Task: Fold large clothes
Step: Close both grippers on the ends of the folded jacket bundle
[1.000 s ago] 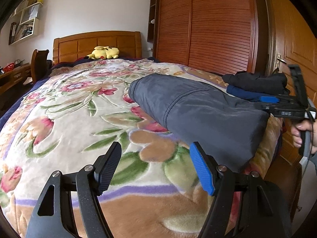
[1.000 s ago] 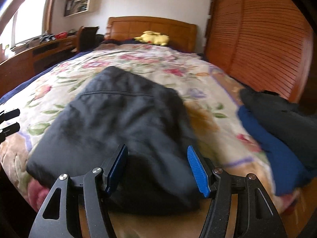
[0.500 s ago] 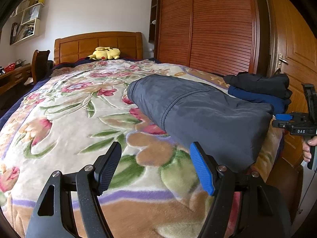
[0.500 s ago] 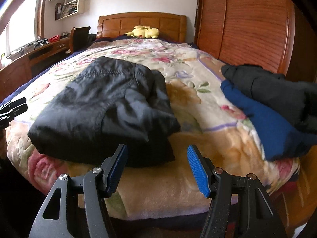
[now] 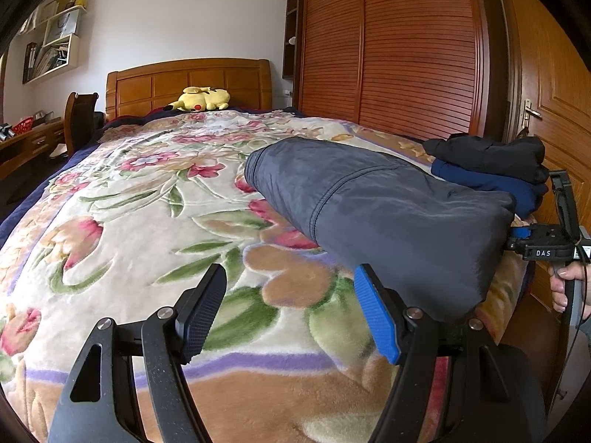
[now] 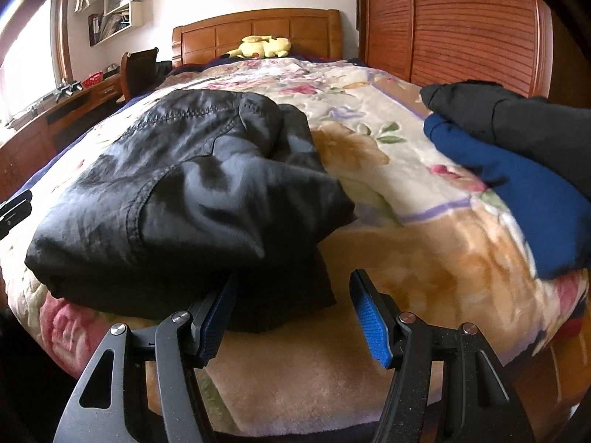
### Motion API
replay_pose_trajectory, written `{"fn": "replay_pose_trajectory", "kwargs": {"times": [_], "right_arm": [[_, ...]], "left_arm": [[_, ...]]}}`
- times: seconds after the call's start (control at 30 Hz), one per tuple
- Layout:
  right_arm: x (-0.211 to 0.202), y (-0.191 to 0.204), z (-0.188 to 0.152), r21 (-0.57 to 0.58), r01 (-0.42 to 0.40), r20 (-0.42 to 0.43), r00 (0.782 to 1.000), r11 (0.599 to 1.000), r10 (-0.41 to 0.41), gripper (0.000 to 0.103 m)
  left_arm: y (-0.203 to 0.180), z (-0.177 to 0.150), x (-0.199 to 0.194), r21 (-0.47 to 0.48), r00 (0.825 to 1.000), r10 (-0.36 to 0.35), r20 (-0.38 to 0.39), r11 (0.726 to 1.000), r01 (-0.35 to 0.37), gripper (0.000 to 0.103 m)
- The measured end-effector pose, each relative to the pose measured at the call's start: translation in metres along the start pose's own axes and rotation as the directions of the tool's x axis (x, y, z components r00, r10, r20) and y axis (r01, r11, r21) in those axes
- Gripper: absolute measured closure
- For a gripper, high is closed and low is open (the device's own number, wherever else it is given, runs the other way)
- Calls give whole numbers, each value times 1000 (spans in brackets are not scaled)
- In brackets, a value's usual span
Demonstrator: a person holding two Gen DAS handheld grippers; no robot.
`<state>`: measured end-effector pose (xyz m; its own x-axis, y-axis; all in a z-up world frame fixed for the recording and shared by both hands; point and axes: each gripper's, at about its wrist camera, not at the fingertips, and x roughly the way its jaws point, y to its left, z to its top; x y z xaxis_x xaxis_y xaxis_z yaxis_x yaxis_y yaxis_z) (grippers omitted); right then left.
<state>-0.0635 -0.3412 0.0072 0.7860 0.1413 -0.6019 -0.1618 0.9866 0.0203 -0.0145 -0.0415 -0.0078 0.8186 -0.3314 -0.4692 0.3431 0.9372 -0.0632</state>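
Both the left tongs (image 5: 290, 310) and right tongs (image 6: 291, 308) stand spread and empty at the foot edge of the bed (image 5: 122, 221), where the folded grey jacket (image 5: 388, 210) lies; recommend gripping its near corners squarely, lifting level towards the stacked clothes (image 6: 517, 155)

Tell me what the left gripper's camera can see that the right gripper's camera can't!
Only the left wrist view shows the door handle and the person's hand holding the right gripper. Only the right wrist view shows the bright window and the grey jacket's bunched-up side. Both show the jacket on the floral blanket, the yellow plush toy, the black and blue folded pile and the wooden wardrobe.
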Motion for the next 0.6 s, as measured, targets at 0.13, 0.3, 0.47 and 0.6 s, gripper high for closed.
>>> {"fn": "replay_pose_trajectory", "kwargs": {"times": [0.13,0.3,0.47,0.6], "right_arm": [[10,6,-2,-34,-96,-23,995,995,96,86],[2,-4,-3,-24,-94,48,994,995,95,92],[-15,-14,9,-50,-33,150,988,998,40,94],[-9,-32,20,-41,7,173,985,999,0,94]], "left_arm": [[-2,1,5,-15,999,-30,-22,999,29,30],[-12,10,8,8,999,-26,-27,1000,27,30],[-14,26,20,-2,998,-28,-48,1000,28,30],[-12,44,41,39,997,19,-70,999,-16,30]]}}
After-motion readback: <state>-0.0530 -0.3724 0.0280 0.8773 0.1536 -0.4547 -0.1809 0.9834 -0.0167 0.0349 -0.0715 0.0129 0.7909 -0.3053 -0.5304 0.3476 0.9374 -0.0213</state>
